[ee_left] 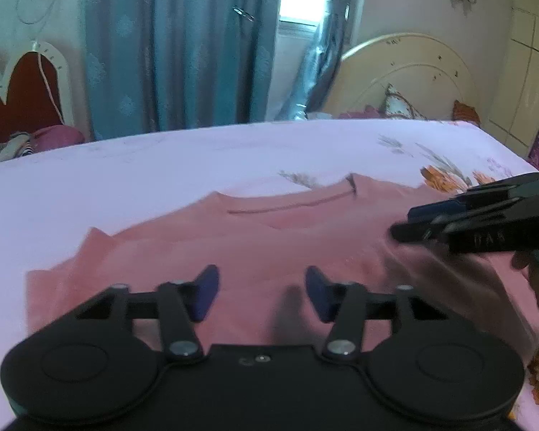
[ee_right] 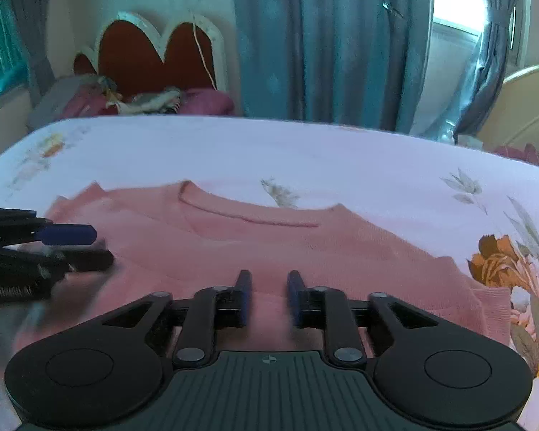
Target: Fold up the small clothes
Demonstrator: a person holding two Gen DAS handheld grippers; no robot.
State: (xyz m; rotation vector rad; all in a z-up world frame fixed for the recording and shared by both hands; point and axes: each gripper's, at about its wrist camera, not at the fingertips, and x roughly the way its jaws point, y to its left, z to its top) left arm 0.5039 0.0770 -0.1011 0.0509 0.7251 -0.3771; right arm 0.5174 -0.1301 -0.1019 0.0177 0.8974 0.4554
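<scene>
A small pink top (ee_left: 255, 248) lies spread flat on the bed, neckline toward the far side, and shows in the right wrist view (ee_right: 269, 248) too. My left gripper (ee_left: 262, 292) is open and empty, just above the top's near half. My right gripper (ee_right: 268, 296) is open with a narrower gap and empty, above the top's near hem. The right gripper also shows in the left wrist view (ee_left: 409, 224), at the right, over the top's right shoulder area. The left gripper shows in the right wrist view (ee_right: 97, 248), at the left, blurred.
The bed (ee_left: 161, 165) has a pale lilac sheet with orange flowers (ee_right: 499, 258) at its right side. Blue curtains (ee_left: 183, 46) and a window are behind it. A red headboard (ee_right: 151, 57) with piled clothes is at the back left, a cream headboard (ee_left: 406, 79) at the back right.
</scene>
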